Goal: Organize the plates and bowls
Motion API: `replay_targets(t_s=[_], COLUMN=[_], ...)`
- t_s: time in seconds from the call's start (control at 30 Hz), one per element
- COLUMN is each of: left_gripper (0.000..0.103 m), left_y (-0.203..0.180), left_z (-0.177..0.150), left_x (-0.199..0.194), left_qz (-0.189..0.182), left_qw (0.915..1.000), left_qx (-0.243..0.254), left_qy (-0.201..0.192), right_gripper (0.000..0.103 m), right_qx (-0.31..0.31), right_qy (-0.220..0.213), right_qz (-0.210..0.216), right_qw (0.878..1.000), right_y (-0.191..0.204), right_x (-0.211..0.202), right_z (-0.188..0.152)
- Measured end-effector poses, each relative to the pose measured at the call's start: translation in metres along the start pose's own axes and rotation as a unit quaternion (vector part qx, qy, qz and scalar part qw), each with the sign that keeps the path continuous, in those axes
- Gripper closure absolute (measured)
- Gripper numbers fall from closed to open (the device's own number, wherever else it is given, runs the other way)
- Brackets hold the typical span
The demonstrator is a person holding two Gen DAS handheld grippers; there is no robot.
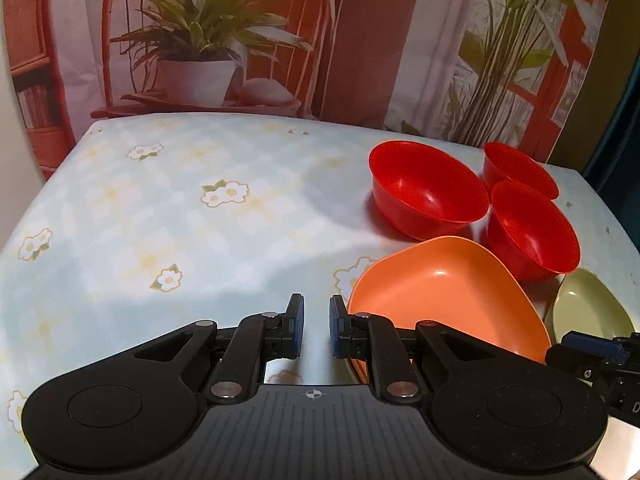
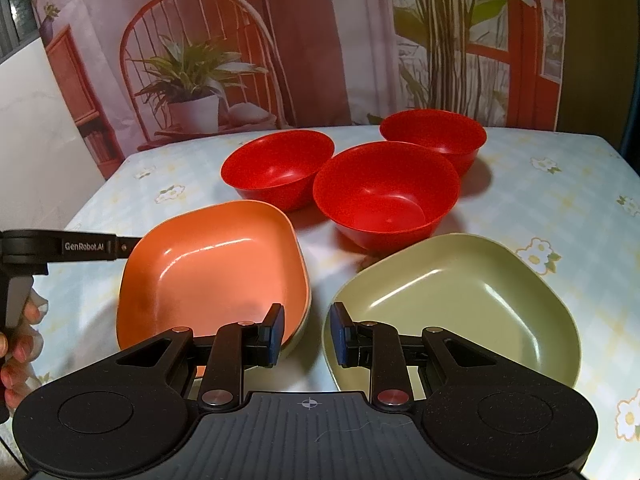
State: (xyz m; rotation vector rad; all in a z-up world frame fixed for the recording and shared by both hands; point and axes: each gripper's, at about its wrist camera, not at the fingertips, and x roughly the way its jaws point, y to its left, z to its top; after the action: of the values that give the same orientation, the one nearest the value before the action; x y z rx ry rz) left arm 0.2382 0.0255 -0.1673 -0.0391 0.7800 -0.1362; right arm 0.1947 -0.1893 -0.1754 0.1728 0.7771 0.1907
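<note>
Nearby, three glossy round red bowls (image 2: 384,196) and two squarish matte plates (image 2: 216,268) sit on floral oilcloth (image 2: 560,200); both tongs, left (image 1: 316,330) and right (image 2: 307,334), hang nearly closed, pinching nothing.

Dim, warm light, glare inside the bowls (image 2: 386,196), soft focus, fisheye-bent edges

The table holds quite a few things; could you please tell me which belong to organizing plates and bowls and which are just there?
Part of the job:
three red bowls
orange plate
green plate

Just there:
floral tablecloth
printed backdrop of chair and plants
</note>
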Motion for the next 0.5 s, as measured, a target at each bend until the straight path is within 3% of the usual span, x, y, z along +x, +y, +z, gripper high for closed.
replay_targets(t_s=[0.27,0.5], left_gripper=[0.088,0.088], left_y=[-0.012,-0.064], left_z=[0.01,0.002], left_x=[-0.027,-0.041], left_qz=[0.011,-0.058], left_qw=[0.9992,0.9977], left_qx=[-0.002,0.004], left_qy=[-0.037,-0.036], right_gripper=[0.079,0.079], right_qx=[-0.005,0.002], right_qy=[-0.015,-0.036], right_qz=[-0.005,-0.038], right_qw=[1.0,0.999], right_y=[-0.013,-0.05], right_x=[-0.013,-0.033], right_z=[0.003,0.003])
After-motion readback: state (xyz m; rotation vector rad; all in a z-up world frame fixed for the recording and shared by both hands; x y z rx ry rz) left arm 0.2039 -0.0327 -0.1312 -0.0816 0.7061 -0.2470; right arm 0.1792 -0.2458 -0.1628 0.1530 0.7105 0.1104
